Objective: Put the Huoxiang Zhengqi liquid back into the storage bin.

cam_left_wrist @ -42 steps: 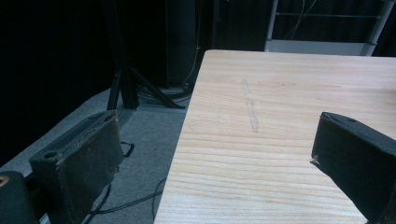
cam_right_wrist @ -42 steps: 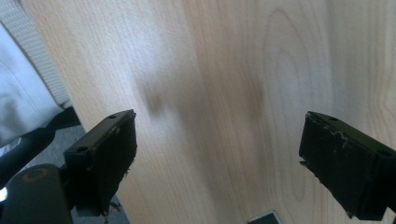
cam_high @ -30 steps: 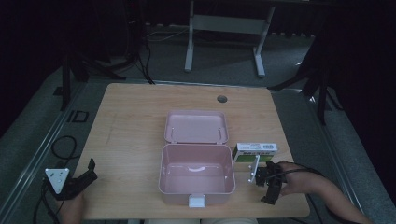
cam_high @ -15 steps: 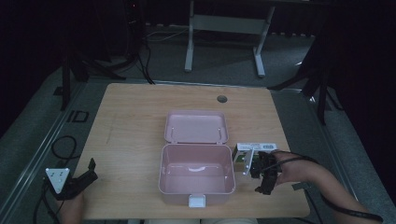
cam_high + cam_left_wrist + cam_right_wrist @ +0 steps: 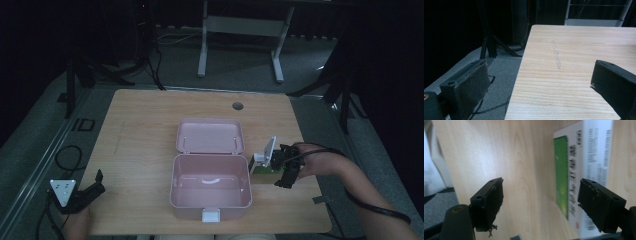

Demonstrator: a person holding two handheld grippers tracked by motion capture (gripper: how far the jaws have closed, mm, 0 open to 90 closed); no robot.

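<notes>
Raised since before, right gripper (image 5: 278, 165) beside green-and-white box (image 5: 263, 158), long axis tilted up.

Dim room; surroundings near black. Wooden surface (image 5: 150, 130) evenly lit from above, soft faint shadows, no glare. High view slightly grainy. Right gripper view: nearby printed box (image 5: 584, 170) soft, text blurred.

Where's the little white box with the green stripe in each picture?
High view: the box sits just right of the pink case, near the table's right side.
Left gripper view: this camera looks along the table's left edge, away from the box.
Right gripper view: the box is at the upper right, flat on the wood, partly behind one black jaw.
Shared landmark: the pale wooden table.
</notes>
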